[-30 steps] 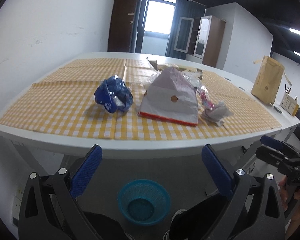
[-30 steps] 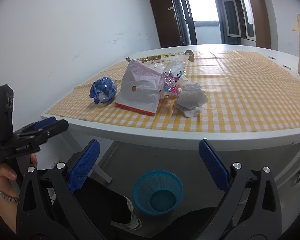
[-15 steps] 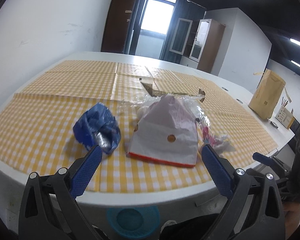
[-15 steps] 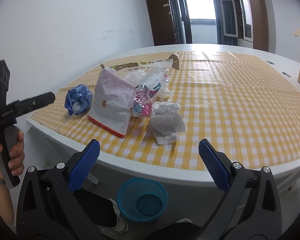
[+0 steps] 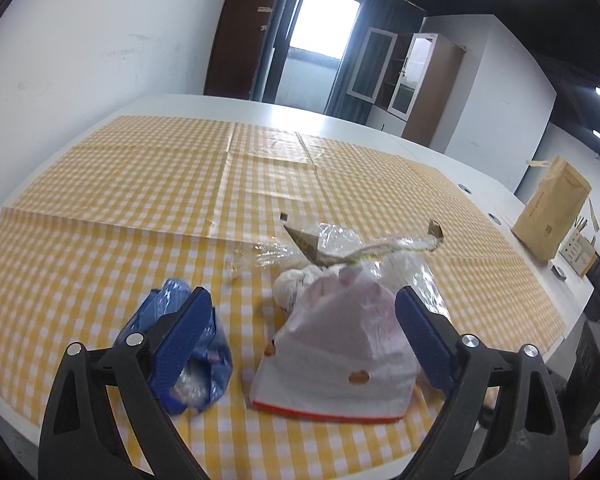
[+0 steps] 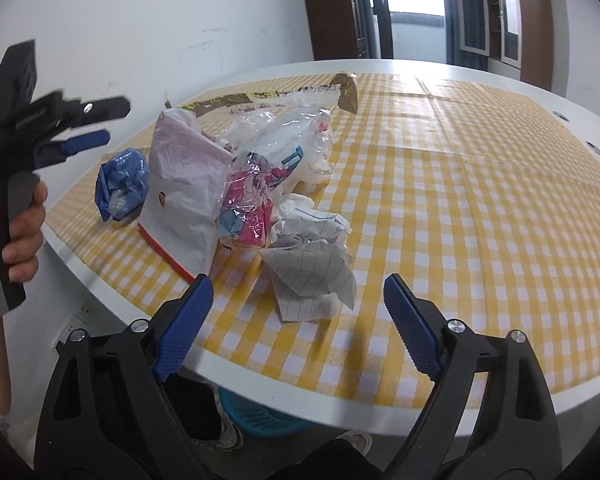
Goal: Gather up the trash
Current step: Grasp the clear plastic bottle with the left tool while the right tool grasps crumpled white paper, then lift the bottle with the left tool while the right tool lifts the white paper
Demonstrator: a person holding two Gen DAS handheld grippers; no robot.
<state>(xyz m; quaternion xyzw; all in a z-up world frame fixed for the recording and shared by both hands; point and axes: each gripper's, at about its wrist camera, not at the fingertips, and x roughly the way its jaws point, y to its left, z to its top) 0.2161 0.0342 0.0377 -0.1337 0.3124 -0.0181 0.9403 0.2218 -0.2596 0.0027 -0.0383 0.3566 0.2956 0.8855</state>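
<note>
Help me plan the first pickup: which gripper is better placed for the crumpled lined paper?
Right. The lined paper lies just ahead of the right gripper, roughly centred between its closing jaws, nothing in them yet. The left gripper faces the white bag and blue wrapper instead.

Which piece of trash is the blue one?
The crumpled blue plastic bag at the left end of the pile, beside the white paper bag. The others are white, clear or pink; the crumpled lined paper is white.

White walls (image 5: pixel 100 40) (bright window (image 5: pixel 320 28))
</note>
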